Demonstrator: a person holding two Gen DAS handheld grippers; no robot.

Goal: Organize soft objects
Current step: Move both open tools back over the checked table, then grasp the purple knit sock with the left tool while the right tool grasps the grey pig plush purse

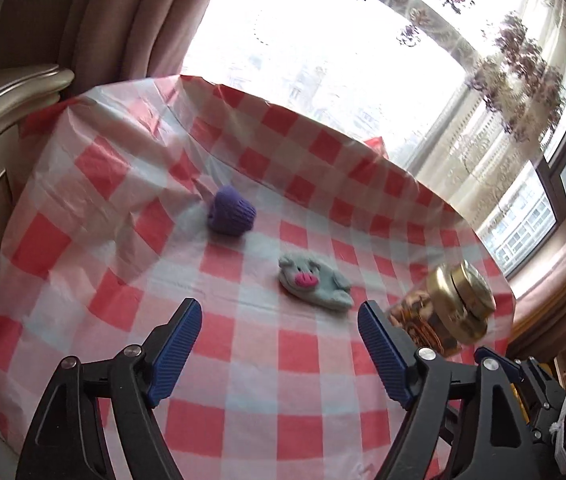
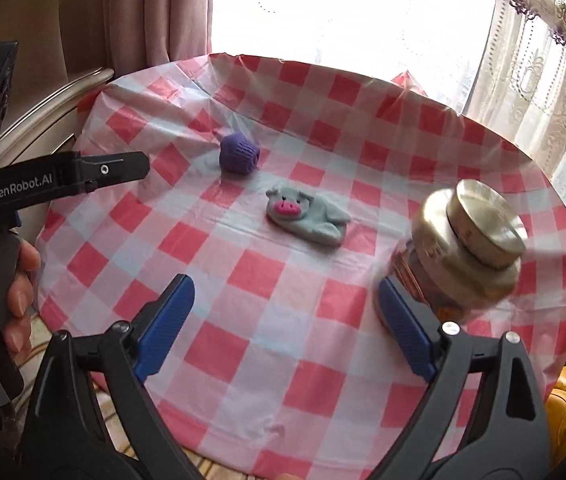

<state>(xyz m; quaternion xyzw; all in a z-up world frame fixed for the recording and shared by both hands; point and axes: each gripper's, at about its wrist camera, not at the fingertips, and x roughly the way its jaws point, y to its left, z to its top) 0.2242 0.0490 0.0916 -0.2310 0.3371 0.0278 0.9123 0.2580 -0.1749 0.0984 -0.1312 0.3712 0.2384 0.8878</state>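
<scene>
Both of my tools are released and empty. The left tool (image 1: pixel 279 320) hangs over the near part of the bench (image 1: pixel 243 380), its blue pads spread wide with only checked cloth between them. The right tool (image 2: pixel 285 308) stands equally wide, also over bare cloth.

The task's things lie further back on the bench. A rolled purple sock (image 1: pixel 230 211) sits toward the far left. A pale blue sock with a pink snout (image 1: pixel 315 282) lies flat near the middle, apart from the purple one. A jar with a gold lid (image 2: pixel 471 240) stands at the right, just beside the right tool's outer pad; I cannot tell whether they touch.

Judged step: approach, before any grasp. Neither sock is within reach of the pads.

Next move, as I judge it: advance one tool to the blue sock, straddle it, lower to the cloth, then clench. The cloth is thin and creased; pinching it along with the sock is the risk. Keep the right tool clear of the jar.
</scene>
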